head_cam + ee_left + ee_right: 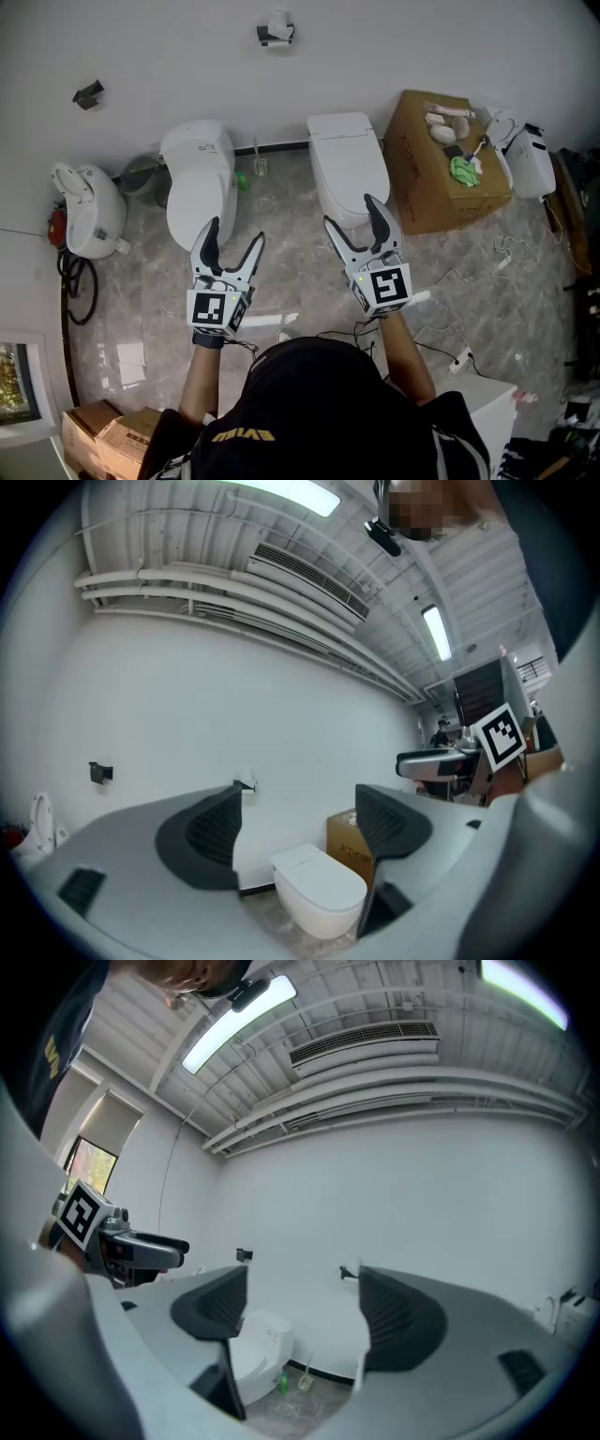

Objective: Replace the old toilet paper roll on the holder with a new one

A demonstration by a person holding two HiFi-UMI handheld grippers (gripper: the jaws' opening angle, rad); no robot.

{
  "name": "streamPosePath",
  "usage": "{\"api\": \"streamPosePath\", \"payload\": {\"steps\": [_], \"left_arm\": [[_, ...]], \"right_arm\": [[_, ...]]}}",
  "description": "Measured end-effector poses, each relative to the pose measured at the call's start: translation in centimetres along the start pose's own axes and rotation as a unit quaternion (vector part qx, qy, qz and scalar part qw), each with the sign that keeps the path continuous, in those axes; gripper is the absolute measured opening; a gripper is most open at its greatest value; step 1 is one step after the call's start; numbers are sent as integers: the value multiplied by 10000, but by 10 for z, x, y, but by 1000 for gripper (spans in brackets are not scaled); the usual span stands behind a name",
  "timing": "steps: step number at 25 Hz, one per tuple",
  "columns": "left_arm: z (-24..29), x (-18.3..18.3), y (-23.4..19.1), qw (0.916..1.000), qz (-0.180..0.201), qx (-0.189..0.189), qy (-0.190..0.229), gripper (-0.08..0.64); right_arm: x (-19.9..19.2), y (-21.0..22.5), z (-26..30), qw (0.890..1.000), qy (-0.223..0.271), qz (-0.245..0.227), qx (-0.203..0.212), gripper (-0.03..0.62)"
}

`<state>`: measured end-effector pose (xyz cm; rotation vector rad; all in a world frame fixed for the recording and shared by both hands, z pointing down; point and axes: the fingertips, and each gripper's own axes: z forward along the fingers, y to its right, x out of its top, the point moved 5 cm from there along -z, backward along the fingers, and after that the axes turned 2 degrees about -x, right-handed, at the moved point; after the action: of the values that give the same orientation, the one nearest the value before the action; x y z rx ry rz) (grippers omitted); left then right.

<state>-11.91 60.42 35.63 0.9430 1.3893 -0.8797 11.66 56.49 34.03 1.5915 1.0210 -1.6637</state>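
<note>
I hold two grippers out level above the grey marbled floor (291,281), the left gripper (236,231) and the right gripper (350,210), each with one marker cube at its near end. Both pairs of jaws stand wide apart, and nothing lies between the pads of either; each gripper's own view shows only the far wall and the fixtures through the gap.

Counted from the head view, there are two white ceramic toilets against the far white wall, one on the left (199,178) and one on the right (347,164). Two more white fixtures sit out at the sides, one far left (86,211) and one far right (525,159); what these are I cannot tell. There are three brown cardboard boxes: one large box (412,178) just right of the right toilet, with small items on its top, and two smaller boxes (80,431) (127,433) at the near left. One small green bottle (242,181) stands between the two toilets, near the foot of the wall. Two black fittings are fixed to the wall; the left one (88,94) is a bare black bracket.

The other fitting is the black wall holder (265,36), set on the far wall above the gap between the two toilets; it carries the single white toilet paper roll (278,22). The roll looks white and rounded and sits on the holder; it is too small to tell how much paper it has. Both grippers are well apart from it.
</note>
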Motion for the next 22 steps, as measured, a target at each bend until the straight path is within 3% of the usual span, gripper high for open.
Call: {"api": "streamPosePath", "payload": {"steps": [1, 3, 11, 16, 22], "left_arm": [[-2, -1, -2, 10000, -36, 27, 6, 374], [-6, -1, -6, 10000, -23, 90, -1, 376], [-39, 4, -18, 9996, 280, 72, -29, 376], [-62, 2, -47, 9995, -170, 280, -42, 376], [-95, -13, -80, 9990, -251, 355, -60, 376]], "right_arm": [[-2, -2, 1, 10000, -62, 60, 43, 405], [-5, -4, 2, 9998, -178, 54, 24, 463], [-3, -26, -3, 9995, -283, 129, 0, 464], [6, -46, 1, 9994, -272, 192, -5, 463], [2, -59, 1, 9989, -433, 118, -167, 463]]}}
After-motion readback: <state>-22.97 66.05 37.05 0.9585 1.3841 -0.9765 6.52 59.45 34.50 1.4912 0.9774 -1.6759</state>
